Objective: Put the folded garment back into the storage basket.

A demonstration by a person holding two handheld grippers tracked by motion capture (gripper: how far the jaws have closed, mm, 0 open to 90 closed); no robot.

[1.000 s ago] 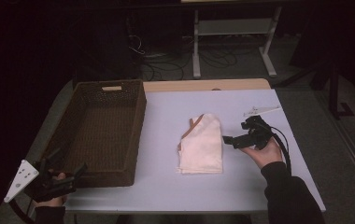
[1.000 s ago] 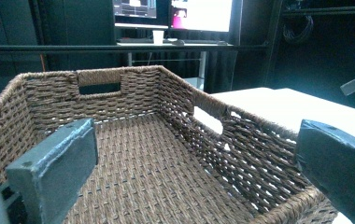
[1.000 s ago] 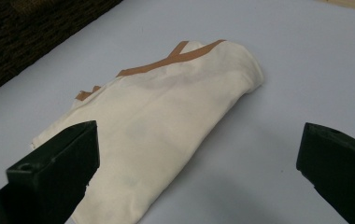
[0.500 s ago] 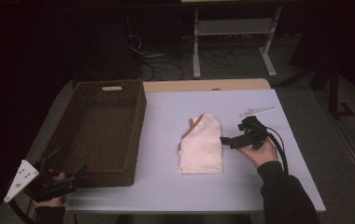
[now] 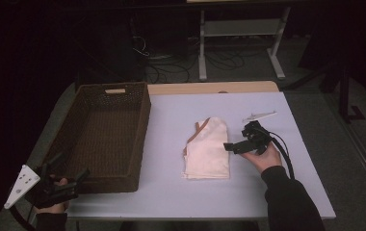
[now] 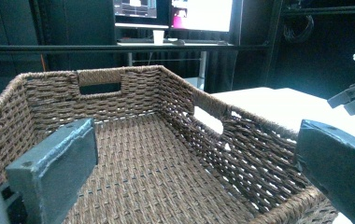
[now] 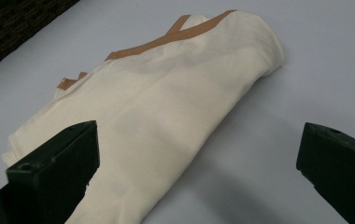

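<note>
High view: folded cream cloth [image 5: 207,149] lies mid-table, wicker basket [image 5: 105,132] at its 9 o'clock; right gripper [image 5: 231,146] at the cloth's 3 o'clock edge, left gripper [image 5: 70,174] at the basket's 7 o'clock corner. Left gripper view: jaws spread wide, empty, facing the basket [image 6: 157,154]. Right gripper view: jaws wide open, holding nothing, cloth [image 7: 157,116] lying just ahead of them.

brown woven basket [image 5: 108,137] on left part of pale worktop [image 5: 267,192], empty, cut-out handle in far wall and in side wall. wooden strip [image 5: 210,88] along worktop's far edge. behind worktop: dark floor, tangle of black cables [image 5: 171,62], white frame legs of second table [image 5: 241,29]. left gripper view: lit monitors [image 6: 175,11] and white cup [image 6: 158,36] on dark shelf beyond basket.
</note>
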